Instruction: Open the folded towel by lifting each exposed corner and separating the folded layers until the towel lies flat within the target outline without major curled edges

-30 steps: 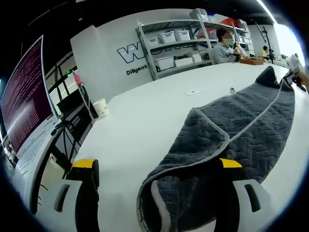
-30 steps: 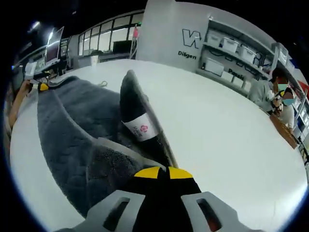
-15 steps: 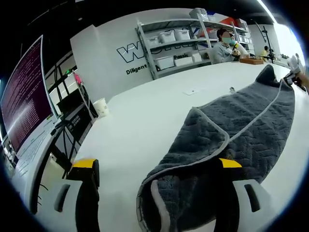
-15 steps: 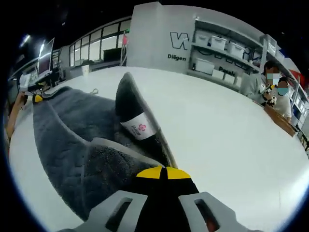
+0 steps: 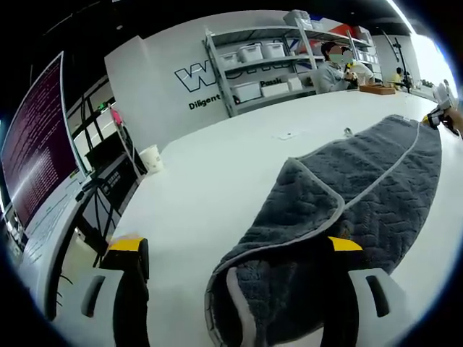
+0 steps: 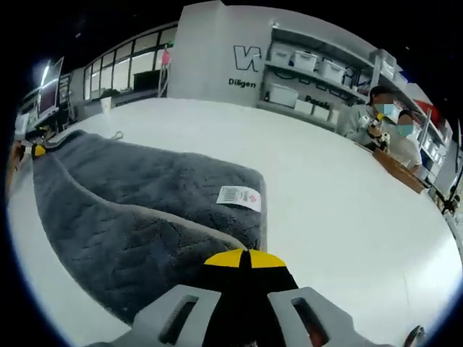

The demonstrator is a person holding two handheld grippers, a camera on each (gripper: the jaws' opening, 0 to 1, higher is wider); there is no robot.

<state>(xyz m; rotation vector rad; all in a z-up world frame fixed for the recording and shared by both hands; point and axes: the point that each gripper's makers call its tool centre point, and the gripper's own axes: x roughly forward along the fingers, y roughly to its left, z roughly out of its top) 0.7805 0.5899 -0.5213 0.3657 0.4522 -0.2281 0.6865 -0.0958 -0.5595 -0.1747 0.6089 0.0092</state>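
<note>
Left gripper view looked along a white table (image 5: 217, 181) on which a dark grey towel (image 5: 347, 195) lay stretched away toward the far right. The left gripper (image 5: 239, 303) had its two jaws spread wide apart; the near end of the towel was bunched up against the inner side of the right-hand jaw, draped over it, while the other jaw stood clear on bare table. A pale grey hem ran along the towel's folded-over layer. At the towel's far end the right gripper (image 5: 436, 119) showed small, yellow-tipped, at the cloth's edge. Beyond the table stood a white paper cup (image 5: 151, 159), a large monitor (image 5: 36, 144) with purple text, and metal shelving (image 5: 260, 65) with white storage bins against a wall with lettering; a seated person (image 5: 329, 72) was at the far end.

In the right gripper view the right gripper's (image 6: 242, 271) yellow-tipped jaws met with no gap, pinched on the towel's (image 6: 145, 202) near hem. The towel lay mostly flat on the table (image 6: 347, 210), one layer folded over another, with a white barcode label (image 6: 239, 196) lying face up near its corner. The left gripper (image 6: 37, 150) appeared at the towel's far left end. Two seated people (image 6: 376, 116) were beside the shelving.
</note>
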